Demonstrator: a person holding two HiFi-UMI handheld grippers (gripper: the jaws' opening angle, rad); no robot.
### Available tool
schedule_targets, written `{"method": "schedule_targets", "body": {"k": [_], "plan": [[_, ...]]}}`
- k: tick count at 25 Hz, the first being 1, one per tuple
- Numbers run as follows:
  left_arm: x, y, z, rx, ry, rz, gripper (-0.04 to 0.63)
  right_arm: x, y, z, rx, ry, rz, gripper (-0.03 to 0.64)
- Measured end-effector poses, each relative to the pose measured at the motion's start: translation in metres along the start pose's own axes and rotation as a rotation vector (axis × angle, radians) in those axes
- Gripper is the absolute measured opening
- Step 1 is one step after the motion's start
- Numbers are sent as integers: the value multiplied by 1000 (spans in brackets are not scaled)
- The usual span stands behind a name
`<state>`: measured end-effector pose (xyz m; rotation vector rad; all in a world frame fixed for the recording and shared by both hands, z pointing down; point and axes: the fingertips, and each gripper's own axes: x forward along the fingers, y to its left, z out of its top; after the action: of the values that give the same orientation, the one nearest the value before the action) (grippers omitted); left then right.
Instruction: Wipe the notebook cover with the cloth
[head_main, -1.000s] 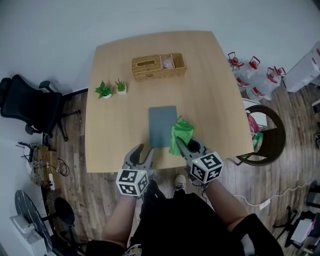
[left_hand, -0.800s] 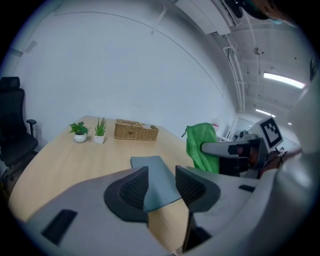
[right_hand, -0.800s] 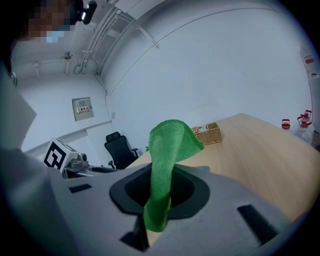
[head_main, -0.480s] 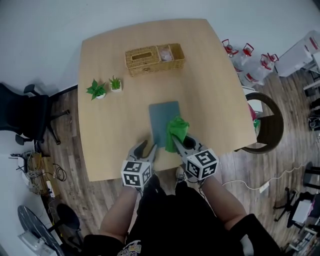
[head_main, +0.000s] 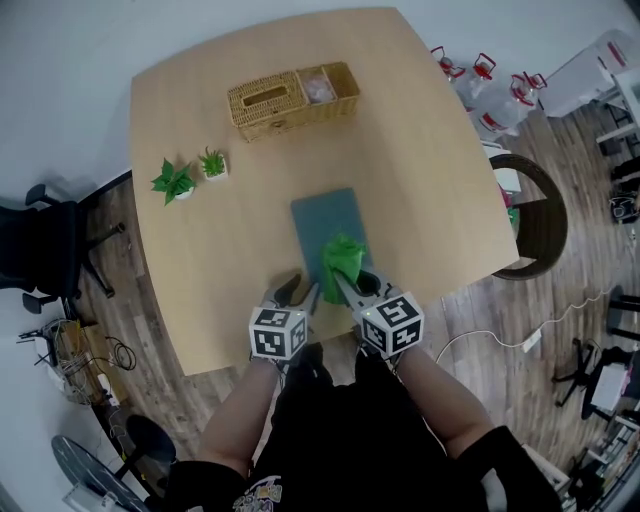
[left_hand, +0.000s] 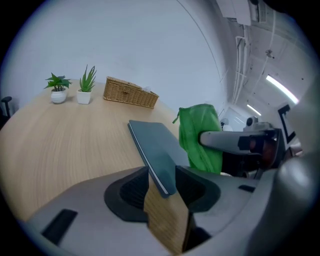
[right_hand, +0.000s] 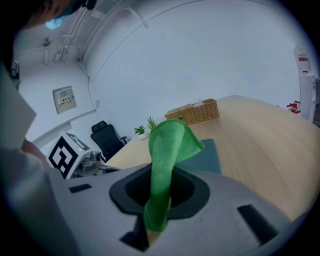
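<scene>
A grey-blue notebook (head_main: 325, 220) lies flat on the wooden table (head_main: 420, 170), near its front edge. My right gripper (head_main: 343, 287) is shut on a green cloth (head_main: 341, 260). The cloth stands up from the jaws and hangs over the notebook's near end. In the right gripper view the cloth (right_hand: 167, 150) fills the jaw gap, with the notebook (right_hand: 204, 154) behind it. My left gripper (head_main: 298, 293) is open at the notebook's near left corner. In the left gripper view that notebook (left_hand: 155, 147) corner lies between the jaws, and the cloth (left_hand: 200, 137) hangs to the right.
A wicker basket (head_main: 292, 98) stands at the table's far side. Two small potted plants (head_main: 175, 182) (head_main: 212, 163) sit at the far left. A round chair (head_main: 535, 225) and water bottles (head_main: 480, 80) are on the floor to the right, a black office chair (head_main: 45, 250) to the left.
Both grippers have moved forward toward the notebook. The cloth now hangs over the notebook's near end, and the left gripper has reached its near left corner.
</scene>
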<state>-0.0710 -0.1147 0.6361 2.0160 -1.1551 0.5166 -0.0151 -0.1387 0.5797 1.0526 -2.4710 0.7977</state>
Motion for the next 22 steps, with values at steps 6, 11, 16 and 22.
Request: {"method": "schedule_targets", "body": {"k": [6, 11, 16, 22], "plan": [[15, 7, -10, -10, 63, -13, 133, 15, 0, -25, 14, 63, -11, 66], [19, 8, -13, -2, 89, -7, 110, 27, 1, -43, 22, 114, -9, 66], [21, 9, -15, 14, 105, -1, 106, 40, 5, -58, 24, 164, 0, 66], [23, 7, -14, 34, 114, -15, 84, 46, 4, -63, 32, 200, 13, 64]]}}
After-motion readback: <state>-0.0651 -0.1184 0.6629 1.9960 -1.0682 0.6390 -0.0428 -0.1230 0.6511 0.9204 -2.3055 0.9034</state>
